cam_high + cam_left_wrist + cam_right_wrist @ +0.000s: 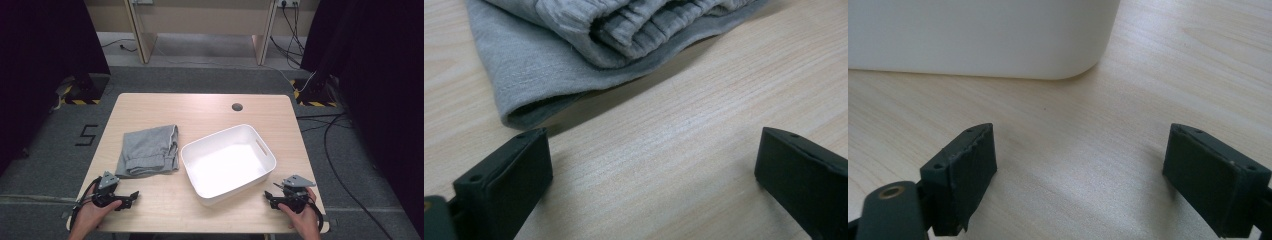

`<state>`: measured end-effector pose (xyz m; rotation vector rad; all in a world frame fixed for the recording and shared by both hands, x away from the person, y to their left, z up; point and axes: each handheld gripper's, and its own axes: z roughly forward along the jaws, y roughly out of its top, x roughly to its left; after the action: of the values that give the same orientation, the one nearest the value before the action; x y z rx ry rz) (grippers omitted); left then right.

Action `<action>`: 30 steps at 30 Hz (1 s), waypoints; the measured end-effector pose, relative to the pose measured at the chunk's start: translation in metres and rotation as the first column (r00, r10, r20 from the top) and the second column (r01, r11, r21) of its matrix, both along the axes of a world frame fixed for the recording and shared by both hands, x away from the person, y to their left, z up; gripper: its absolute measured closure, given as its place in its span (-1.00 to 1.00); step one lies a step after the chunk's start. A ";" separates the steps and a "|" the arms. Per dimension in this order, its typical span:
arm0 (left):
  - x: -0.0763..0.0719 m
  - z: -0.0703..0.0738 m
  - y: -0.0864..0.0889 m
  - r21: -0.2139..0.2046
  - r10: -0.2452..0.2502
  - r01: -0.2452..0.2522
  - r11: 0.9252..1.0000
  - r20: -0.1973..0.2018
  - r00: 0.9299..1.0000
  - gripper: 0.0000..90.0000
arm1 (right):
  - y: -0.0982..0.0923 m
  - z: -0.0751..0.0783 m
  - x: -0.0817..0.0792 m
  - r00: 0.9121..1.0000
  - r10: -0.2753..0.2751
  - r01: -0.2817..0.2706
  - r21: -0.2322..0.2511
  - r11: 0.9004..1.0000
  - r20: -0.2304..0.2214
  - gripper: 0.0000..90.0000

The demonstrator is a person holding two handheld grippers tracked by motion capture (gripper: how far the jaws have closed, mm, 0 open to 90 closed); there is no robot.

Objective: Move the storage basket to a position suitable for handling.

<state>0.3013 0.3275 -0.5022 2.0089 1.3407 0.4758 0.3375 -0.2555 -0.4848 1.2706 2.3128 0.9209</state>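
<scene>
A folded grey garment (149, 150) lies on the left half of the wooden table (210, 112). To its right stands a white plastic bin (228, 162), with nothing in it. My left gripper (133, 197) rests near the front left edge, open, its jaws pointing right, just in front of the garment. In the left gripper view the garment's folded hem (589, 55) lies close ahead of the jaws, with bare wood between them. My right gripper (269, 197) rests at the front right, open, pointing left toward the bin. Its own view has the bin's rounded corner (998, 40) ahead.
A round cable hole (237, 107) sits near the table's far edge. Cables (332, 150) trail over the grey floor to the right. Dark curtains hang at both sides, and wooden furniture legs stand behind the table.
</scene>
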 end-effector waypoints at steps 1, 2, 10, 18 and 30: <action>0.000 0.000 0.000 0.000 0.000 0.000 1.000 0.000 1.000 -0.99 | 0.000 0.000 0.000 1.000 0.000 0.000 0.000 1.000 0.000 -0.68; 0.000 0.000 0.000 0.001 0.007 -0.007 1.000 -0.002 1.000 -0.99 | 0.000 0.000 0.000 1.000 0.000 0.000 0.000 1.000 0.000 -0.68; 0.000 0.000 0.001 -0.001 0.010 -0.010 1.000 -0.003 1.000 -1.00 | 0.000 0.000 0.000 1.000 -0.001 0.001 0.001 1.000 -0.001 -0.68; 0.000 0.001 0.006 -0.035 0.026 -0.026 0.999 0.002 1.000 -0.93 | 0.000 0.000 0.000 1.000 -0.007 0.007 0.001 1.000 -0.001 -0.67; 0.004 0.009 0.024 -0.119 0.096 -0.097 0.988 -0.012 0.995 -0.67 | 0.000 0.000 0.000 1.000 -0.007 0.007 0.002 1.000 -0.001 -0.67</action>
<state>0.3050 0.3510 -0.4936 1.8559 1.4411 0.4226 0.3376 -0.2560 -0.4845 1.2796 2.3071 0.9207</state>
